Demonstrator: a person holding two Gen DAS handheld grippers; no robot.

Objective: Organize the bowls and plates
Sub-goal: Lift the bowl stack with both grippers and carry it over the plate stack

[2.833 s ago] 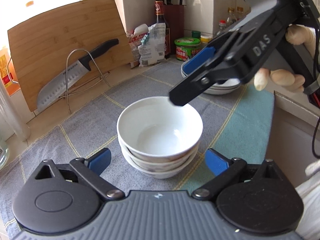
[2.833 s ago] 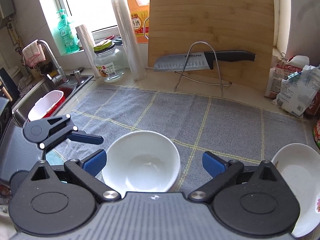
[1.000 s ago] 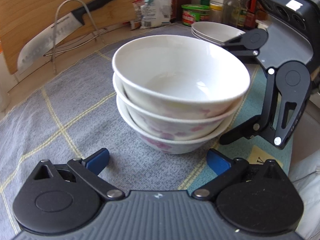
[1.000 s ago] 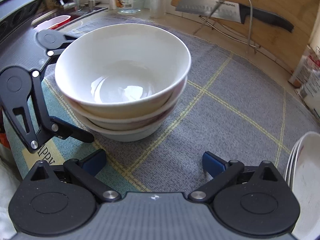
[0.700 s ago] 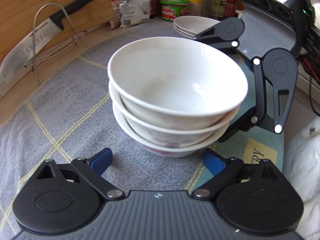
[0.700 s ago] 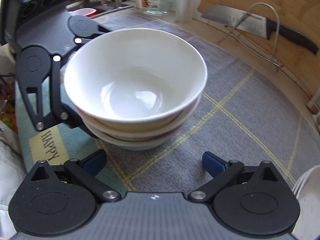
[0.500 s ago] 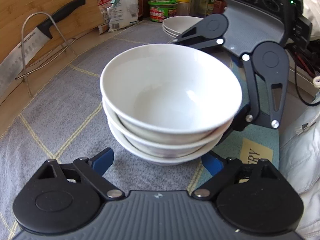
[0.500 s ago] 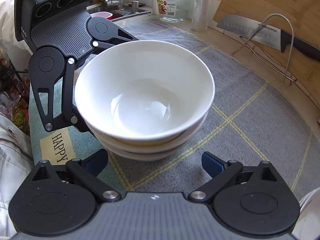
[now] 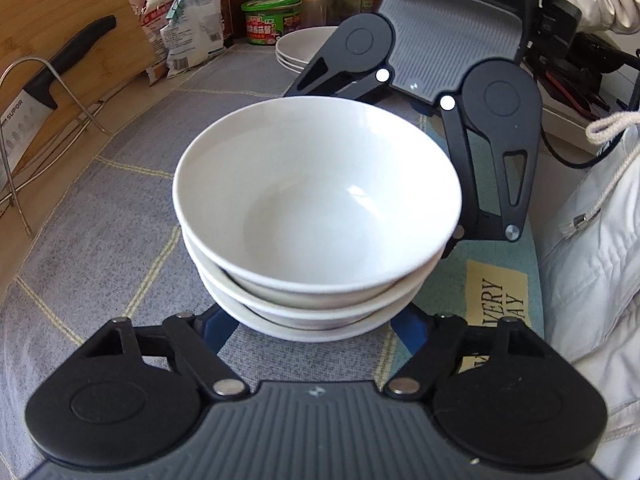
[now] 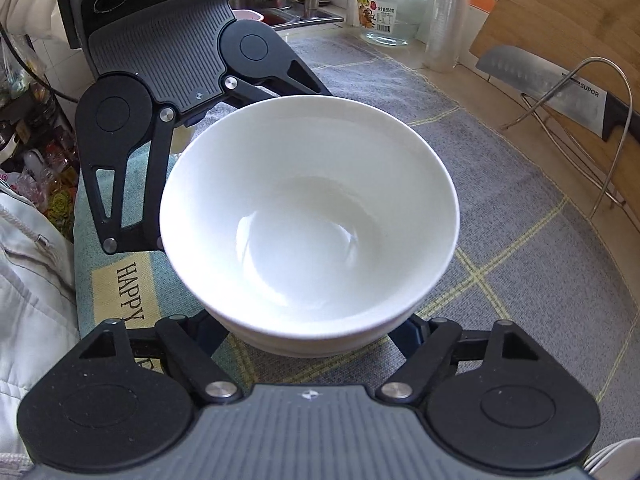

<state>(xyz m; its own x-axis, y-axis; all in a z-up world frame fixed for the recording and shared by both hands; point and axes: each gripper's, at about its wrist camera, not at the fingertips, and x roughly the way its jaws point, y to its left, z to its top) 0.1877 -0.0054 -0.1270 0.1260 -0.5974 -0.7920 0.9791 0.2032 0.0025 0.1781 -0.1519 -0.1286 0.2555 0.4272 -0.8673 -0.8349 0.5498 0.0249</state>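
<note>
- The stack of bowls [image 9: 316, 220] stands on the grey cloth [image 9: 120, 208] on the counter, nested to move as one.
- The left tool [image 9: 312, 322] has just been closing; its blue pads press the lowest bowl from both sides.
- The right tool [image 10: 316, 330] clasps the same stack from the opposite side, likely to share the weight.
- The plates [image 9: 298, 50] wait behind, well apart.
</note>
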